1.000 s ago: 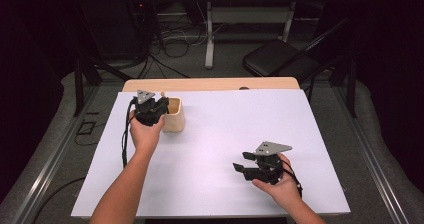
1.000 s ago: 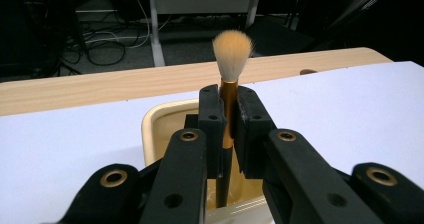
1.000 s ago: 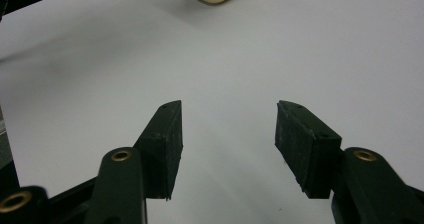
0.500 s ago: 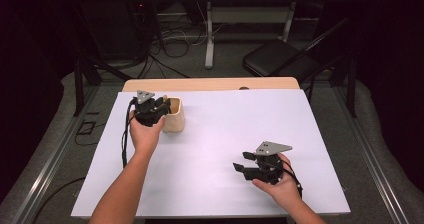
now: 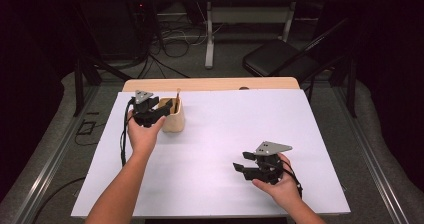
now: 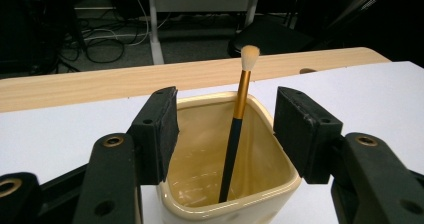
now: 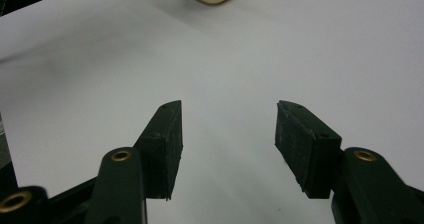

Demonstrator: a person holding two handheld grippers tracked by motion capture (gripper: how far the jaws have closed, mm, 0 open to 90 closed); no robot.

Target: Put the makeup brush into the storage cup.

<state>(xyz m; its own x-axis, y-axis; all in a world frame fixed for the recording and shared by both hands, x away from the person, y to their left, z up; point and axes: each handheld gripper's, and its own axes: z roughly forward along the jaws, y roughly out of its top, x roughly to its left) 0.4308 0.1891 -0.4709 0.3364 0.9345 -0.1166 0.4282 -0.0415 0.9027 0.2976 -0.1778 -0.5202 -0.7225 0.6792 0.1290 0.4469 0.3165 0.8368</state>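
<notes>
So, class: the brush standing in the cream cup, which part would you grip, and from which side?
Probably the gold ferrule just under the bristles, coming from above. The brush leans in the cream cup, its dark handle sunk below the rim, so only the upper stem stands free. The left gripper, jaws just opened, straddles it without touching.
</notes>
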